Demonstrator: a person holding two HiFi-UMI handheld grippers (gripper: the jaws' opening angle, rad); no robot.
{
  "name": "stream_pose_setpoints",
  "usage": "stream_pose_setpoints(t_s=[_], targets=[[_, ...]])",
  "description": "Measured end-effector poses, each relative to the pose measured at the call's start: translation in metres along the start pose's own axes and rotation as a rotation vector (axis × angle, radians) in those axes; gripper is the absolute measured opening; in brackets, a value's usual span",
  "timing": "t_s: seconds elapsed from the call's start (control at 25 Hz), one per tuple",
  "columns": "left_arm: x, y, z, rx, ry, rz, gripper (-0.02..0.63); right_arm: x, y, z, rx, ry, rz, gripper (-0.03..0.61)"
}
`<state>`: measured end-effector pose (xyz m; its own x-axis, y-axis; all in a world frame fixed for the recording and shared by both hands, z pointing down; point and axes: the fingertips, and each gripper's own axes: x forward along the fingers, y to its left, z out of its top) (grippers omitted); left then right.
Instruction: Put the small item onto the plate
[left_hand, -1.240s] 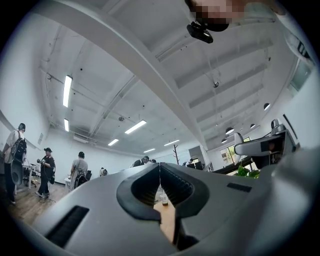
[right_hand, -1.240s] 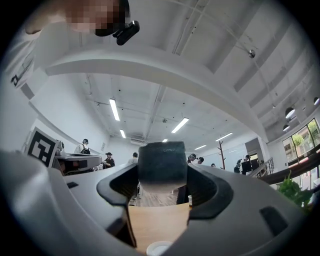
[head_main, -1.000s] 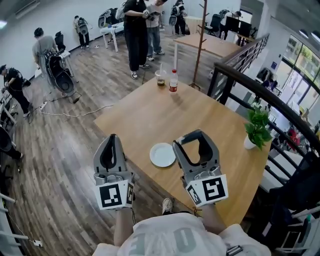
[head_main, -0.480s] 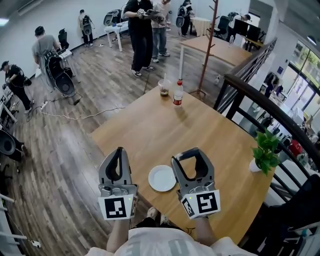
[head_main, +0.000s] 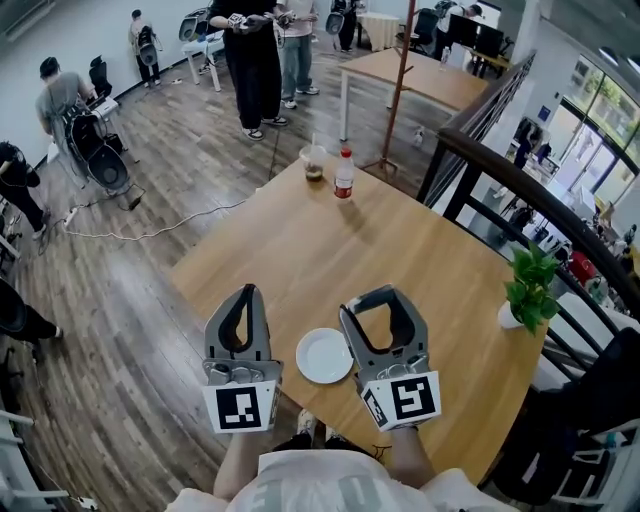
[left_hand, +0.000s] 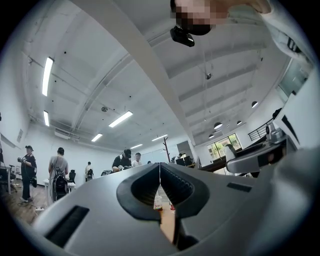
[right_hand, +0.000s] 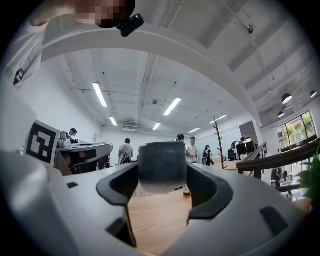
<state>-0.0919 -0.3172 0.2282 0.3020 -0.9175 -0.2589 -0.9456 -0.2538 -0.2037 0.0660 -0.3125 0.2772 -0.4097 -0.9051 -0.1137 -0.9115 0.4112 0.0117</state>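
A small white plate (head_main: 324, 355) lies near the front edge of the wooden table (head_main: 300, 250). My right gripper (head_main: 383, 298) hovers just right of the plate, shut on a small dark grey block (right_hand: 162, 166) that fills the gap between its jaws. In the head view the block shows only as a dark band at the fingertips. My left gripper (head_main: 245, 292) hangs left of the plate, over the table's edge. Its jaws meet (left_hand: 159, 172) with nothing between them.
A red-capped bottle (head_main: 344, 175) and a drink cup (head_main: 313, 163) stand at the table's far corner. A potted plant (head_main: 528, 285) sits at the right edge, beside a dark railing (head_main: 480, 170). Several people stand on the wood floor beyond.
The head view has drifted, so the table and plate sit a little lower in frame. Both grippers keep their places either side of the plate; the jaws hold the same states.
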Motion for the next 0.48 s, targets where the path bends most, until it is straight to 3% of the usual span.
stream_pose_setpoints(t_s=[0.48], targets=[[-0.010, 0.010, -0.031, -0.049, 0.046, 0.020, 0.009, 0.018, 0.020, -0.033, -0.031, 0.129, 0.048, 0.304]])
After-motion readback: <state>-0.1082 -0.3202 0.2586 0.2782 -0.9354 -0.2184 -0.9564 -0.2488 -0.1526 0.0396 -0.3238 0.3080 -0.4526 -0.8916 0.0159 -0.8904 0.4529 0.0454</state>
